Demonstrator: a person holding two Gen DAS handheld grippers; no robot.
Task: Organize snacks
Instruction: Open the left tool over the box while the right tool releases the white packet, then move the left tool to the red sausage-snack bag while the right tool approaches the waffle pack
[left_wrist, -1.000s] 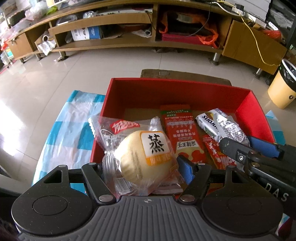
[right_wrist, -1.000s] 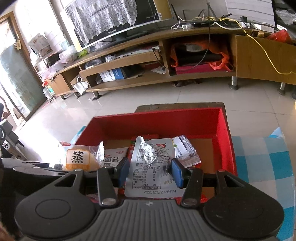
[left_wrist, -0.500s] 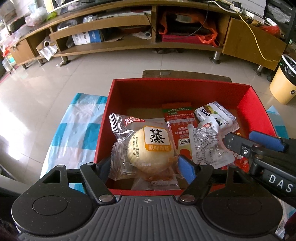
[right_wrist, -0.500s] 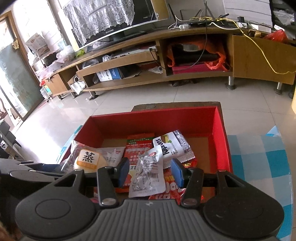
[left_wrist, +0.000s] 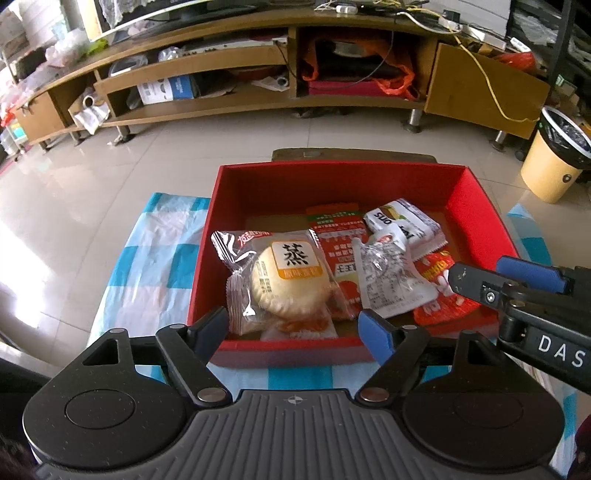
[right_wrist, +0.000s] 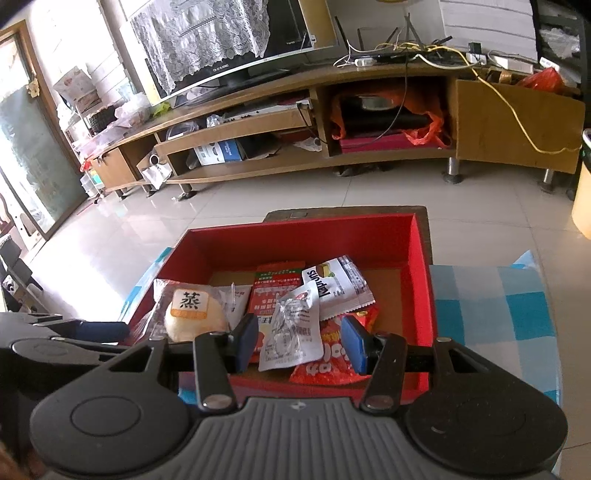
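A red box (left_wrist: 284, 184) (right_wrist: 419, 266) stands on a blue-and-white checked cloth (left_wrist: 155, 254). In it lie a wrapped steamed cake (left_wrist: 288, 284) (right_wrist: 194, 312), a silver-white pouch (left_wrist: 391, 284) (right_wrist: 293, 334), a red-green packet (left_wrist: 338, 236), a white Suntory packet (left_wrist: 406, 225) and a red snack bag (left_wrist: 439, 295). My left gripper (left_wrist: 295, 332) is open and empty above the box's near wall. My right gripper (right_wrist: 301, 341) is open and empty above the pouch; it also shows in the left wrist view (left_wrist: 517, 284).
A long wooden TV cabinet (left_wrist: 258, 74) with a television (right_wrist: 229, 37) stands across the tiled floor. A yellow waste bin (left_wrist: 554, 155) stands at the right. A dark stool (left_wrist: 351, 154) sits behind the box.
Both grippers let go of their snacks and drew back. The steamed cake and the silver-white pouch now lie in the red box.
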